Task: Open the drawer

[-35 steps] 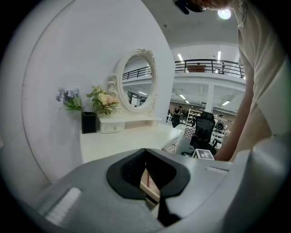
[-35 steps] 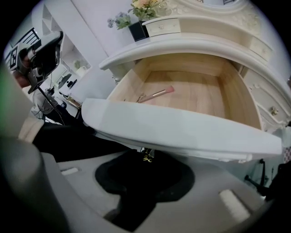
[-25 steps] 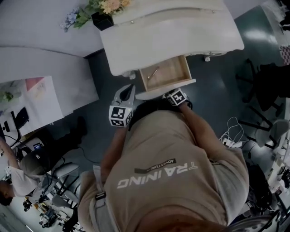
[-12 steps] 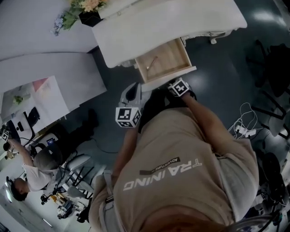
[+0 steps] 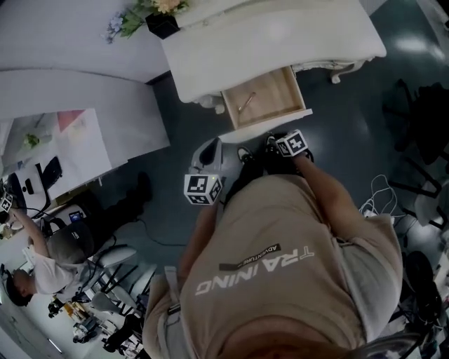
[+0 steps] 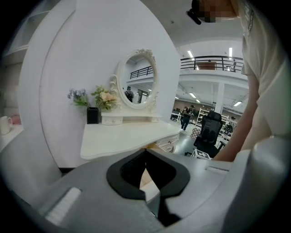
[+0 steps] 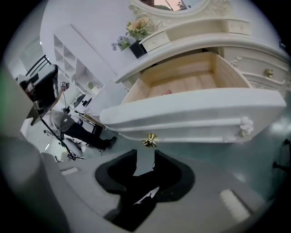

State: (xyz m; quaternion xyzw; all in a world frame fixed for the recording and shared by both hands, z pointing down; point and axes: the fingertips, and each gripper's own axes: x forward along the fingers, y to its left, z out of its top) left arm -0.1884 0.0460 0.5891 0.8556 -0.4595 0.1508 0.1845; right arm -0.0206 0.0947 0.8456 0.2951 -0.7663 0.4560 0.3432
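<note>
The white dressing table [image 5: 280,38] has its wooden drawer [image 5: 265,98] pulled out; a small slender item [image 5: 245,103] lies inside. In the right gripper view the drawer front [image 7: 195,113] fills the middle, with its gold knob [image 7: 149,139] just ahead of my right gripper [image 7: 145,157]. That gripper is open, apart from the knob, with nothing between its pads. Its marker cube [image 5: 292,144] sits just below the drawer front in the head view. My left gripper [image 5: 212,144] hangs left of the drawer, shut on nothing, and faces the table edge [image 6: 145,157].
A black vase of flowers [image 5: 158,17] and an oval mirror [image 6: 138,79] stand on the table. A white counter [image 5: 77,133] lies to the left. Cables [image 5: 372,203] and dark chairs [image 5: 421,119] are on the floor at right. A seated person [image 5: 42,259] is at lower left.
Both grippers have drawn back a little from the drawer front, the left one more. The drawer stays open as before.
</note>
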